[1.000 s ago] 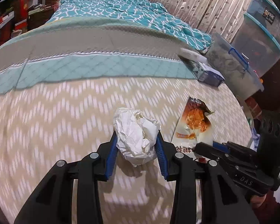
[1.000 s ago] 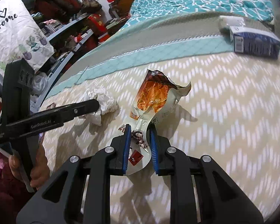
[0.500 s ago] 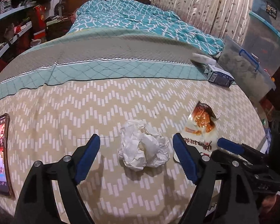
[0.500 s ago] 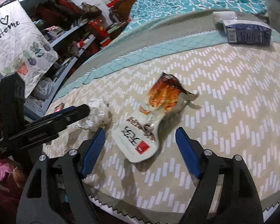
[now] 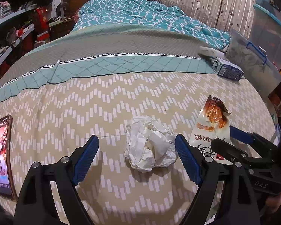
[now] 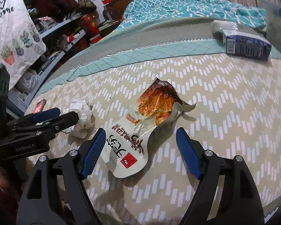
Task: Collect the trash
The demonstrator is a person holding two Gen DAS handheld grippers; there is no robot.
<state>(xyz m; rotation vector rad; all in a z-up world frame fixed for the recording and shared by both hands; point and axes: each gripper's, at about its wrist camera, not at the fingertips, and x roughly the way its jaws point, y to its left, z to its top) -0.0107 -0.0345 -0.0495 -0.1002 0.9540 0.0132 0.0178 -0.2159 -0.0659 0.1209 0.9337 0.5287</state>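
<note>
A crumpled white paper ball point(image 5: 149, 143) lies on the chevron bedspread point(image 5: 84, 103), between the wide-open jaws of my left gripper point(image 5: 136, 150) and nearer the right finger. It also shows in the right wrist view point(image 6: 80, 118). An empty white and orange snack wrapper point(image 6: 140, 129) lies flat on the bed between the open jaws of my right gripper point(image 6: 140, 146). In the left wrist view the wrapper point(image 5: 211, 125) lies to the right, with the right gripper point(image 5: 239, 144) over its near end. Neither gripper holds anything.
A phone point(image 5: 1, 155) with a lit screen lies at the bed's left edge. A blue carton point(image 6: 247, 45) and a white object point(image 5: 209, 51) lie far right. A teal quilt point(image 5: 140, 18) covers the far bed. Clear storage bins point(image 5: 256, 60) stand right; cluttered shelves point(image 6: 52, 28) left.
Both grippers have opened wide and pulled back. The left let go of the paper ball and the right let go of the wrapper; both pieces now lie on the bed.
</note>
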